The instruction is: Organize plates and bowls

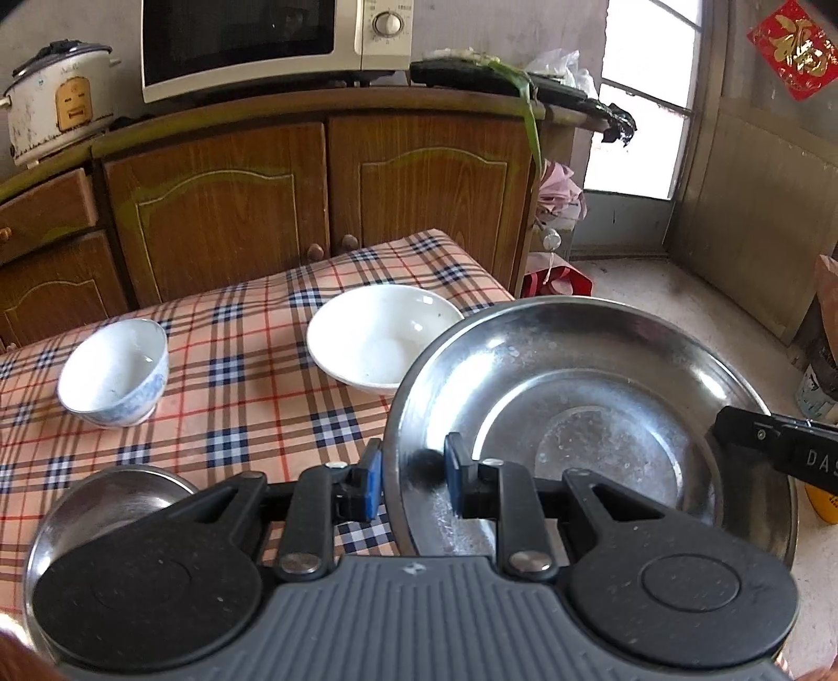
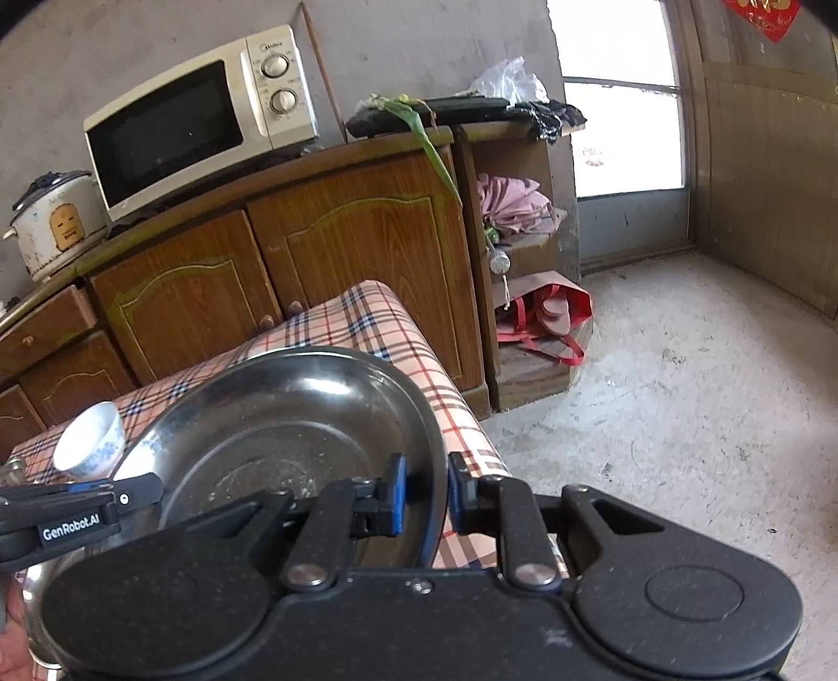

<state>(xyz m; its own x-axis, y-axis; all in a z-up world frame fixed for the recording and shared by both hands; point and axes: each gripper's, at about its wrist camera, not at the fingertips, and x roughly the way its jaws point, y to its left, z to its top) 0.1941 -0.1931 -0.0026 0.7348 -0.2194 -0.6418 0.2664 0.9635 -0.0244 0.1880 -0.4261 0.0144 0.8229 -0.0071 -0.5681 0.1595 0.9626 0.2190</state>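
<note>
A large steel plate [image 1: 592, 414] hangs above the plaid table, held from both sides. My left gripper [image 1: 414, 479] is shut on its left rim, one blue pad outside and one inside. My right gripper [image 2: 425, 492] is shut on the same steel plate [image 2: 293, 419] at its right rim. On the table stand a wide white bowl [image 1: 379, 338] behind the plate and a small white-and-blue bowl [image 1: 112, 372] at the left. A second steel plate [image 1: 112, 497] lies under my left gripper, mostly hidden.
The plaid tablecloth [image 1: 235, 366] covers the table in front of a wooden cabinet [image 1: 314, 194] bearing a microwave [image 1: 272, 42] and a rice cooker [image 1: 55, 99]. Right of the table are bare concrete floor [image 2: 681, 393] and a red bag [image 2: 550, 319].
</note>
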